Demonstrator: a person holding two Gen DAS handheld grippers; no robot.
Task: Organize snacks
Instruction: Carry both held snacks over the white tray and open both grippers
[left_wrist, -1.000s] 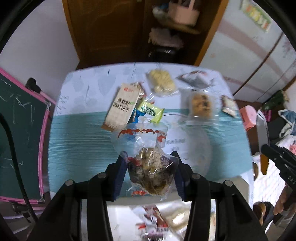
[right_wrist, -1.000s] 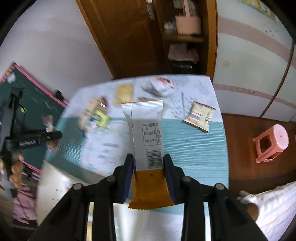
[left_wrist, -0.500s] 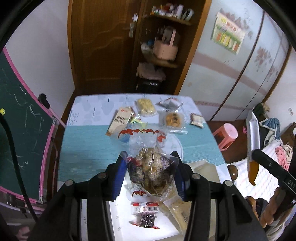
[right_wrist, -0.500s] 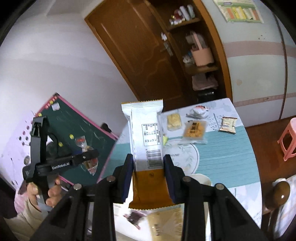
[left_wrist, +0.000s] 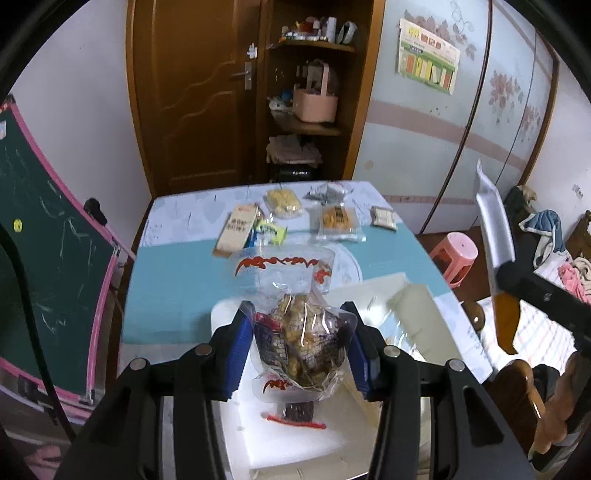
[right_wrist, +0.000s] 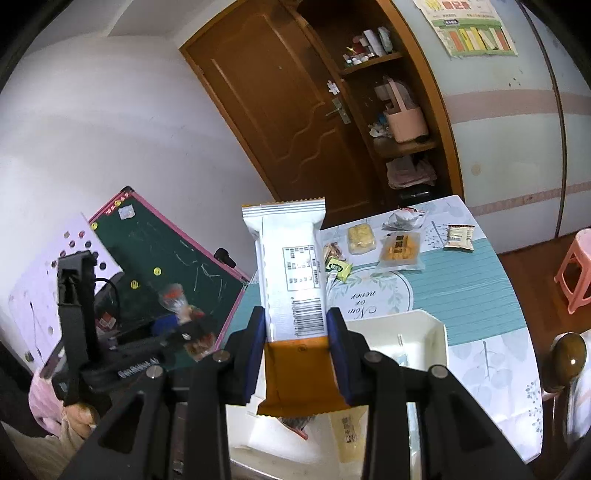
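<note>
My left gripper (left_wrist: 298, 334) is shut on a clear bag of brown snacks (left_wrist: 301, 339) with red print, held above a white box (left_wrist: 295, 446) at the table's near edge. A small dark packet with red trim (left_wrist: 295, 415) lies in that box. My right gripper (right_wrist: 297, 332) is shut on a white and orange wrapper (right_wrist: 291, 280) with a barcode, held upright over the white box (right_wrist: 424, 332). A pale yellow packet (right_wrist: 347, 435) lies in the box below it. In the right wrist view the left gripper (right_wrist: 184, 325) with its bag shows at the left.
Several snack packets lie at the table's far end: a tan carton (left_wrist: 236, 230), a yellow packet (left_wrist: 282, 203), a biscuit pack (left_wrist: 336, 219), a small beige pack (left_wrist: 384, 218). A chalkboard (left_wrist: 48, 258) leans left. A pink stool (left_wrist: 456, 254) stands right.
Both grippers have pulled back from the far snacks and risen, each still holding its packet. The white box has come into view beneath them.
</note>
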